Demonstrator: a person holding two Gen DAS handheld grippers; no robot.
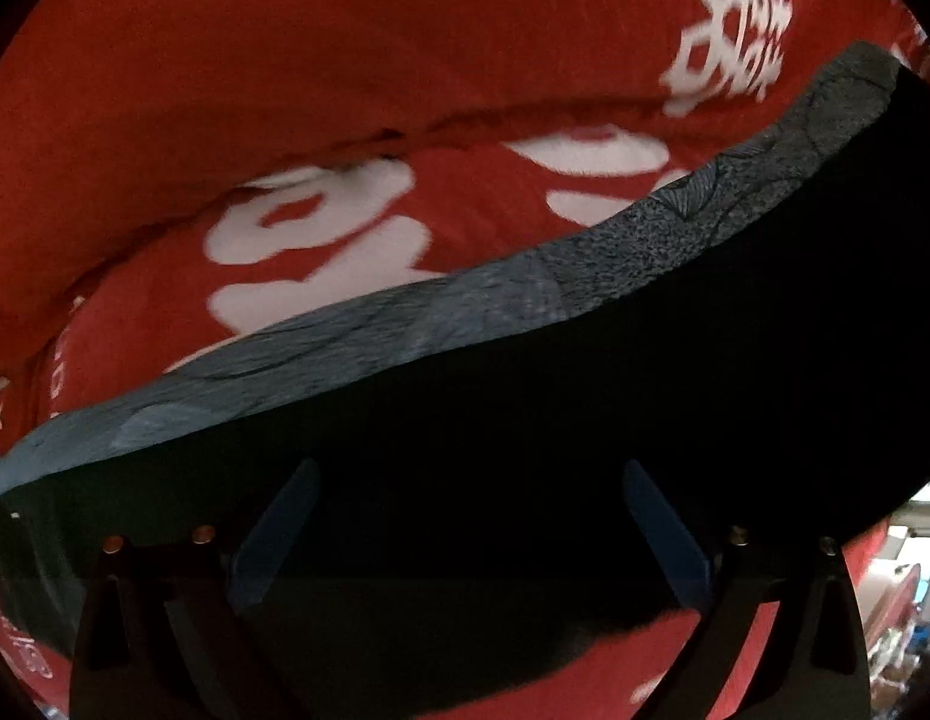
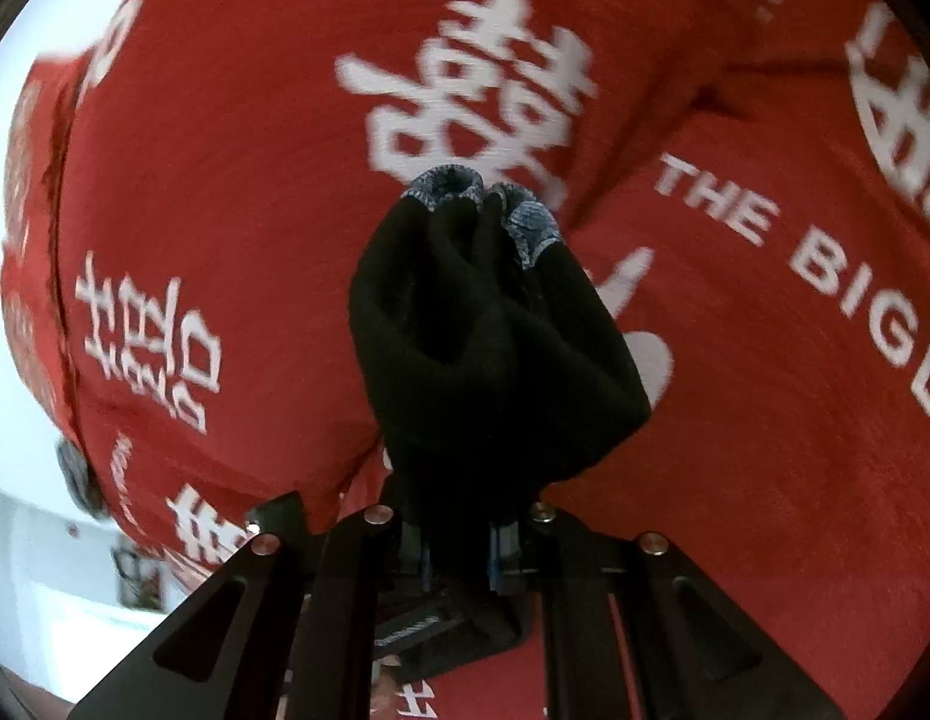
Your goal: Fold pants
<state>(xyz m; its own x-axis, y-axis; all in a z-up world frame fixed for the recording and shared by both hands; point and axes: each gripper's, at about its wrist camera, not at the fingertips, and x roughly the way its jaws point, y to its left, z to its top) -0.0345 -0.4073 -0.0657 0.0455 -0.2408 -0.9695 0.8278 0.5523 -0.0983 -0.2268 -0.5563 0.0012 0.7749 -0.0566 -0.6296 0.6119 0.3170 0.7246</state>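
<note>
The black pants point(image 1: 585, 396) with a grey patterned waistband point(image 1: 525, 282) lie across the lower half of the left wrist view, on a red cloth with white characters point(image 1: 345, 60). My left gripper point(image 1: 465, 516) is open, its blue fingers point(image 1: 279, 534) spread wide over the black fabric. In the right wrist view my right gripper point(image 2: 459, 540) is shut on a bunched part of the black pants point(image 2: 489, 336), whose grey band point(image 2: 453, 186) shows at the top of the bunch.
The red cloth with white print point(image 2: 225, 180) covers the whole surface in the right wrist view. A white wall and room clutter point(image 2: 75, 570) show at the lower left, and clutter point(image 1: 915, 600) at the left view's lower right edge.
</note>
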